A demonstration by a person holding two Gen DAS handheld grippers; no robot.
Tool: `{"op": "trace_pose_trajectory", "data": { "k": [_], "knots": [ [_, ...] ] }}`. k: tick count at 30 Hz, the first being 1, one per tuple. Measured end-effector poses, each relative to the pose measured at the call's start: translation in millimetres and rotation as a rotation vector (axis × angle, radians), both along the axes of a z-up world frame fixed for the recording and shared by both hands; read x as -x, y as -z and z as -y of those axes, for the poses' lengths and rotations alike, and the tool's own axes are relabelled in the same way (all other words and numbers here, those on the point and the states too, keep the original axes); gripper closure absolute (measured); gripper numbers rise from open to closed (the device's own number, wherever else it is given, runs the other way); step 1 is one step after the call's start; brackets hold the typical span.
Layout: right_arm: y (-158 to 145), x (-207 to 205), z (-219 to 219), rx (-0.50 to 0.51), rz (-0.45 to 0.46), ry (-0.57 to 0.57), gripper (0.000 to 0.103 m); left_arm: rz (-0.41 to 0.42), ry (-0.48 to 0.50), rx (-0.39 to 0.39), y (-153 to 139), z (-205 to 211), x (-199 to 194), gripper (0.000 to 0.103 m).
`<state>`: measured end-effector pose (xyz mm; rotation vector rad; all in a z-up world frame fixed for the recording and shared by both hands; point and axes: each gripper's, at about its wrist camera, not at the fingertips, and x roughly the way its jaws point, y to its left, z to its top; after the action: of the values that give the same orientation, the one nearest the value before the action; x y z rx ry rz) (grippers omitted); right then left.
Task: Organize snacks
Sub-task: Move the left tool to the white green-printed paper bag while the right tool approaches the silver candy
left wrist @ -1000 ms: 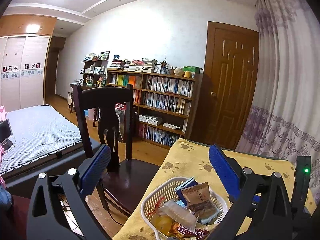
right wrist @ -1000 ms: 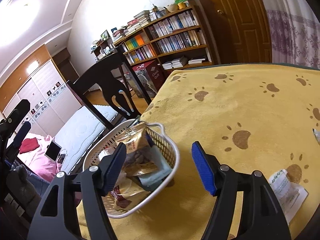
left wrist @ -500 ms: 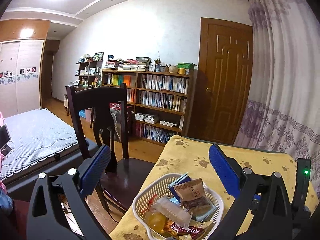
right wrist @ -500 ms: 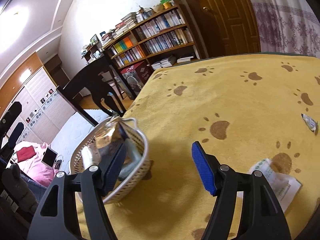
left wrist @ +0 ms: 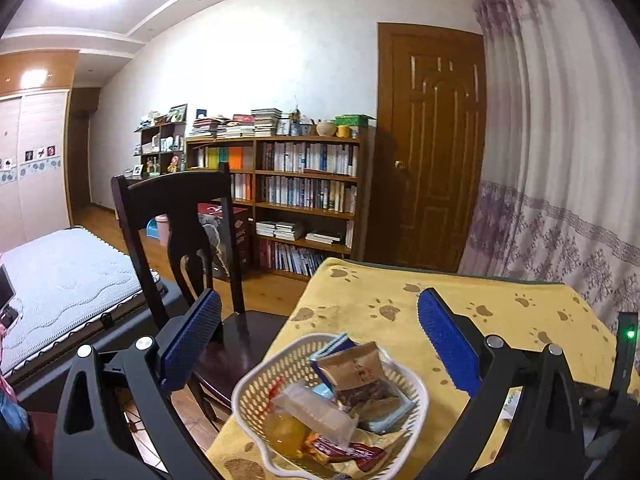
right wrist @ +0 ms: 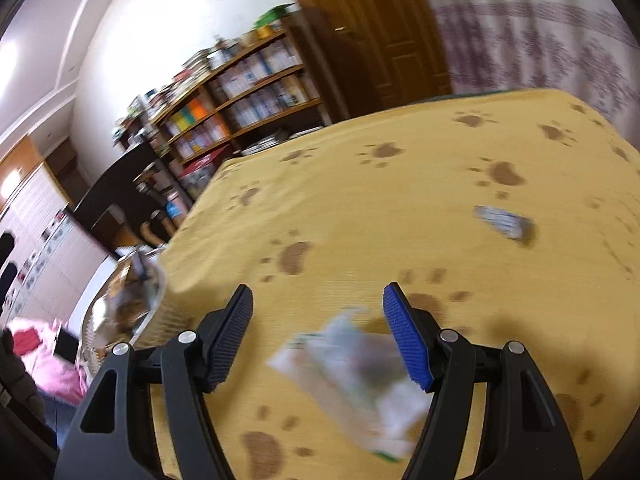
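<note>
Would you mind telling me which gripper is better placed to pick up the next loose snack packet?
The right gripper: its open fingers frame the white packet lying on the yellow cloth. The left gripper hangs open over the basket.

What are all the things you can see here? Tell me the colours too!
basket: 1, white, on the near left end of the table, holding several snack packets
brown snack packet: 1, brown, on top in the basket
white packet: 1, white and green, blurred, on the cloth between the right gripper's fingers
small packet: 1, silvery, blurred, farther right on the cloth
tablecloth: 1, yellow with brown paw prints
chair: 1, dark wood, beside the table
bookshelf: 1, brown, by the door
left gripper: 1, black, blue pads, open
right gripper: 1, black, blue pads, open
</note>
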<state>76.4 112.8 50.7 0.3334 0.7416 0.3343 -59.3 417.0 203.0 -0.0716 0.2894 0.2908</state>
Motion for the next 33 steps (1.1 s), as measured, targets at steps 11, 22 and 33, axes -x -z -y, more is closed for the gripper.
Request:
{"op": "trace_pose_trajectory", "data": {
  "k": [11, 22, 33],
  "knots": [
    [29, -3, 66, -0.017, -0.04, 0.157, 0.035, -0.117, 0.19, -0.015, 30, 67, -25, 0.003],
    [41, -1, 91, 0.018, -0.039, 0.235, 0.035, -0.306, 0.358, 0.052, 90, 139, -63, 0.003],
    [43, 7, 95, 0.026, -0.019, 0.29, 0.035, -0.481, 0.373, 0.204, 139, 178, -113, 0.003]
  ]
}}
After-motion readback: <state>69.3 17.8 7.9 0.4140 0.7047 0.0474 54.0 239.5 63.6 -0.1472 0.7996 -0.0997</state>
